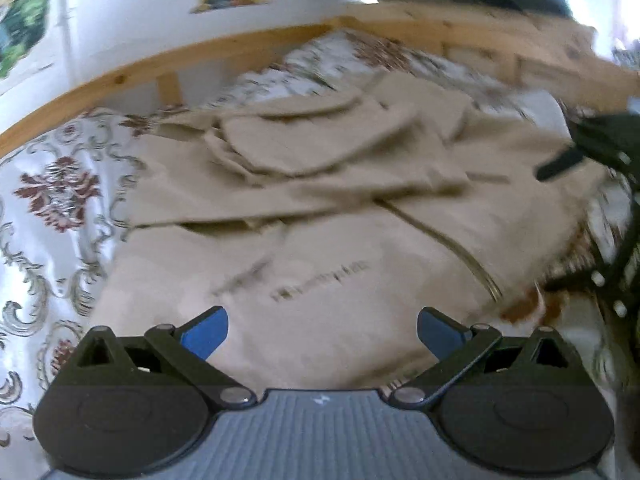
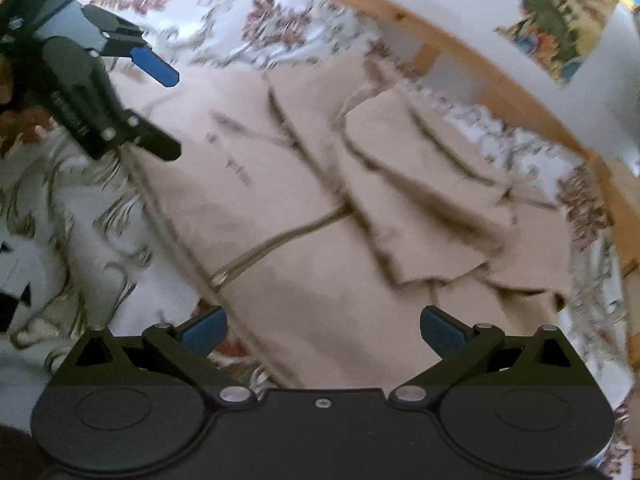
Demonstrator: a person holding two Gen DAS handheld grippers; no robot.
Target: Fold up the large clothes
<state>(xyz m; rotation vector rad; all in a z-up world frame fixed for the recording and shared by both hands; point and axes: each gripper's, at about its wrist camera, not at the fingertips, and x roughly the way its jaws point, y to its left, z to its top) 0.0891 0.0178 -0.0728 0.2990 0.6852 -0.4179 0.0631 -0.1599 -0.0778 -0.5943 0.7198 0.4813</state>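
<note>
Blue-tipped fingers fill the bottom of both wrist views. Starting at the left, the left gripper [image 1: 322, 330] has its 2 fingers spread wide with nothing between them, hovering over the lower middle of a beige zip-up hoodie [image 1: 320, 216]. Faint chest lettering [image 1: 320, 280] lies just ahead of the tips, though it is too blurred to read. Further right in that view the zipper [image 1: 444, 244] runs diagonally toward the lower right, and the right gripper's dark finger [image 1: 560, 164] pokes in from the right edge.

In the right wrist view, the left gripper [image 2: 172, 114] shows at the upper left, open, near the garment's edge. The right gripper [image 2: 322, 330] at the bottom centre is likewise spread and empty, over the hoodie's [image 2: 320, 280] lower part.

The hoodie lies across a floral bedspread [image 1: 60, 200] inside a wooden bed frame [image 1: 168, 60]. Its upper part looks already gathered: the sleeves and hood [image 1: 304, 136] seem folded inward over the chest in overlapping layers. By my judgement the task is roughly at its middle: the body remains to be folded, and neither gripper has yet taken hold of cloth.
</note>
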